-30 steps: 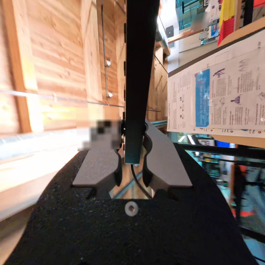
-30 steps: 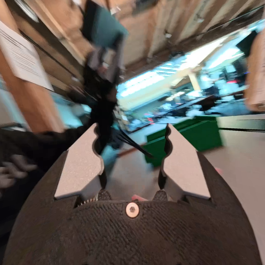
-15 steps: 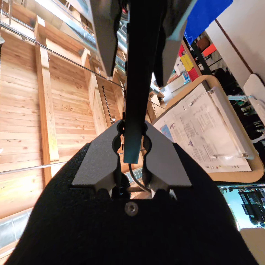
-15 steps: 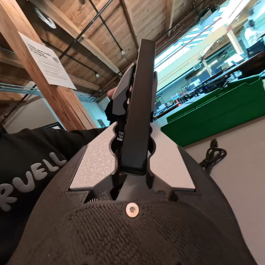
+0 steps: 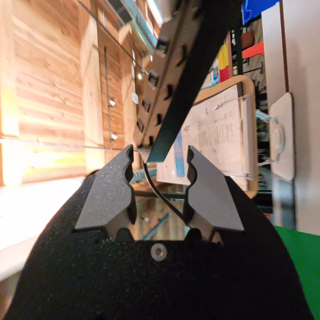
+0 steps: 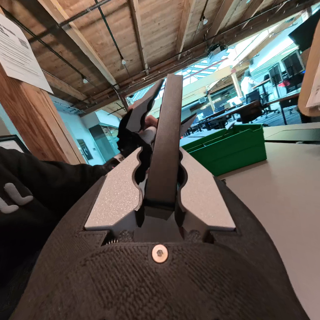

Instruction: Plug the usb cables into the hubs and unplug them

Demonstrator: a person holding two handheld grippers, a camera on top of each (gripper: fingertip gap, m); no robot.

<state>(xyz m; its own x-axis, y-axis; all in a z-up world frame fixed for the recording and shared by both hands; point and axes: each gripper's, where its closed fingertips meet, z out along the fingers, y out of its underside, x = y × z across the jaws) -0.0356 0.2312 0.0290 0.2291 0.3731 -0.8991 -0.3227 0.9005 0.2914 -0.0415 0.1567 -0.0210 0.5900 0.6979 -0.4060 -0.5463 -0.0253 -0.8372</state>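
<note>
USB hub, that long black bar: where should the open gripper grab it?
Probably the USB hub end near its cable, pinching the flat faces. The left gripper is open there, facing it end-on; the right gripper clamps the other end.

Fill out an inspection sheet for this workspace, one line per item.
Surface: pale grey table, bare where visible.
Job's things: long black hub, held off the table, ports along one side.
Clutter: green bin on the table.
Grippers: right claw shut on the hub; left claw open, hub end just beyond its tips.
Cables: thin black cable trails from the hub's end through the left claw.
Surroundings: wooden ceiling, posted paper sheets, desks beyond.
</note>
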